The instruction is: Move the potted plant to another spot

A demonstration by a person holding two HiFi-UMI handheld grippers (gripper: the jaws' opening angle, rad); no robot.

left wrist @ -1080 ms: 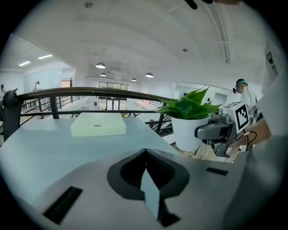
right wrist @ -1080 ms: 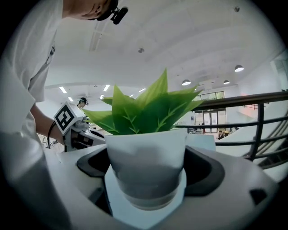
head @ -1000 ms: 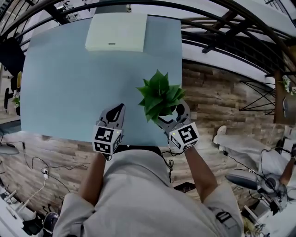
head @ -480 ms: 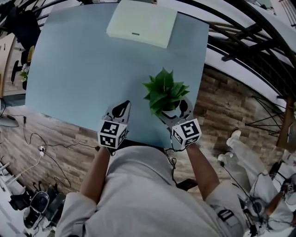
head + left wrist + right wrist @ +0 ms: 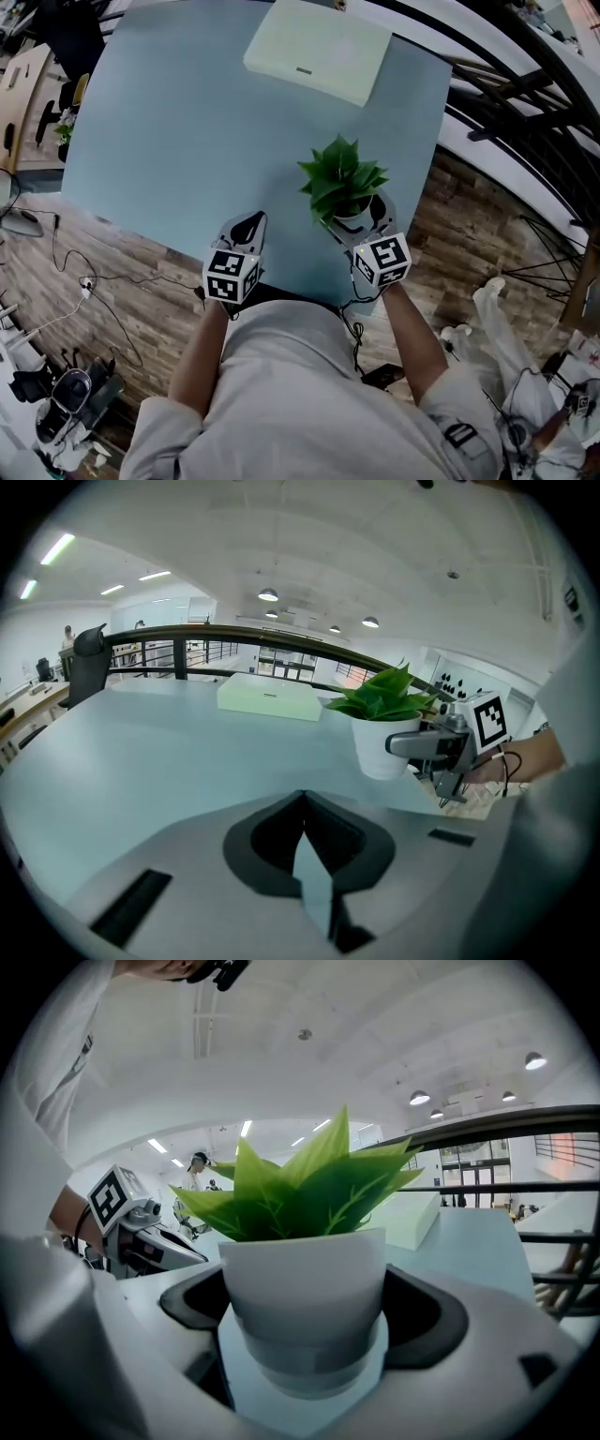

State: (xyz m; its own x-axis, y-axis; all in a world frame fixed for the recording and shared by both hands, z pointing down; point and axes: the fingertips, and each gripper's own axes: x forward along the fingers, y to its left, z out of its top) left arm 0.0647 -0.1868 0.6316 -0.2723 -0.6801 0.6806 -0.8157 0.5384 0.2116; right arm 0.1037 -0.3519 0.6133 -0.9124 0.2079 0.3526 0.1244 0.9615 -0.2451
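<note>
Clamping the plant (image 5: 342, 180) by its white pot, the right gripper (image 5: 354, 217) is holding it upright at the table's (image 5: 169, 141) near right edge. The left gripper (image 5: 248, 225) is hovering to its left, jaws pressed together and empty. A pale box (image 5: 319, 52) is lying at the far edge.

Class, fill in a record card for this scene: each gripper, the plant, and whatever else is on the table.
Right gripper: fingers closed on the potted plant
Left gripper: shut, empty, above the table near its front edge
Plant position: upright, front right part of table
Box: pale green, far side of table
</note>
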